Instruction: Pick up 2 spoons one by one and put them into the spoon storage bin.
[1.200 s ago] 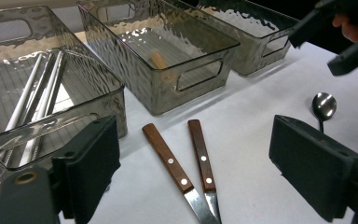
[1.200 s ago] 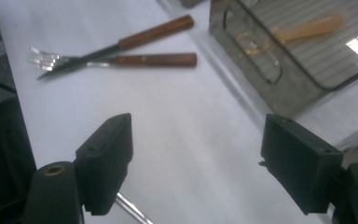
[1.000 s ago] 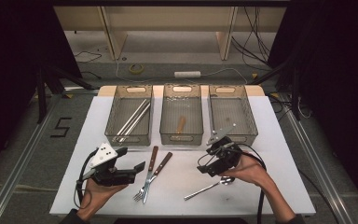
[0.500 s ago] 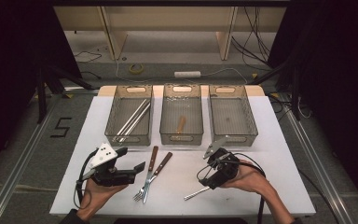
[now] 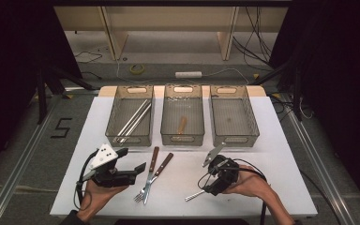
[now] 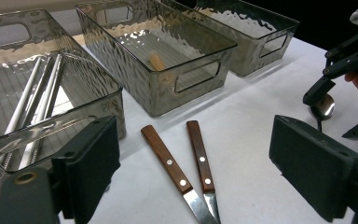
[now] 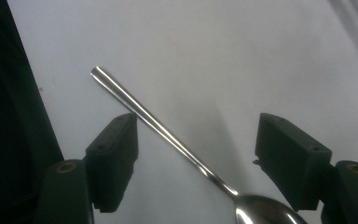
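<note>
Spoon (image 7: 177, 140): lies flat on the white table (image 5: 272, 140), near its front edge on the person's right side, handle end pointing toward the front left. In the right gripper view the handle runs diagonally between the two black jaws, bowl at the bottom of the frame; the jaws stand apart on either side of it and neither pad touches the metal.

Right gripper (image 5: 214, 180): held low over the spoon, jaws spread, nothing clamped.

Left gripper (image 5: 138, 171): held at the front left of the table, jaws wide apart and empty, pointing toward the cutlery beside it.

Two wooden-handled pieces (image 6: 186, 161) lie side by side at the table's front centre, between the two grippers; the high view shows fork tines on at least one.

Three clear bins stand in a row behind. Left bin (image 5: 117, 123) holds several long metal rods. Middle bin (image 5: 168, 123) holds one small tan object. Right bin (image 5: 251, 123): contents cannot be determined.
</note>
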Motion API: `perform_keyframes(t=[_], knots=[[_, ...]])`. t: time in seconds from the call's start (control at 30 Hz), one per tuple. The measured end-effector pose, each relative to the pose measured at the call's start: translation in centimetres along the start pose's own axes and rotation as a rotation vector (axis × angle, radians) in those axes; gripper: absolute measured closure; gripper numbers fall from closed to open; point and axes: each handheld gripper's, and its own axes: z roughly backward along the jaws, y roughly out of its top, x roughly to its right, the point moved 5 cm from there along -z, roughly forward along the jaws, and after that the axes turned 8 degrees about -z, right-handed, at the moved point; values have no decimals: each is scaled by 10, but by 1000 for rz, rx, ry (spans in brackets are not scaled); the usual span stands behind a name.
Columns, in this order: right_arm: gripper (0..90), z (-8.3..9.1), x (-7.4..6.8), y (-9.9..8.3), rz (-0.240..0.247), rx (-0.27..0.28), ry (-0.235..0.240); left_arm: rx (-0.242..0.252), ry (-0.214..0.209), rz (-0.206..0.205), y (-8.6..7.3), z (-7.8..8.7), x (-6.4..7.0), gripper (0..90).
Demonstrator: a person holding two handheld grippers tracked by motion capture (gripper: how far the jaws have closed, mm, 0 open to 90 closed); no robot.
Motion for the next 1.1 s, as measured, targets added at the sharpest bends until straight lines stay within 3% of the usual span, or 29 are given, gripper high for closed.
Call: perform_keyframes(t=[0.43, 0.57, 1.1], knots=[[424, -13, -2, -8, 31, -91, -22, -3, -2, -5, 0, 0, 0, 156], [452, -19, -2, -9, 67, -109, -40, -3, -2, -5, 0, 0, 0, 156], [560, -26, -7, -9, 104, -166, -69, -8, -1, -12, 0, -1, 1, 156]])
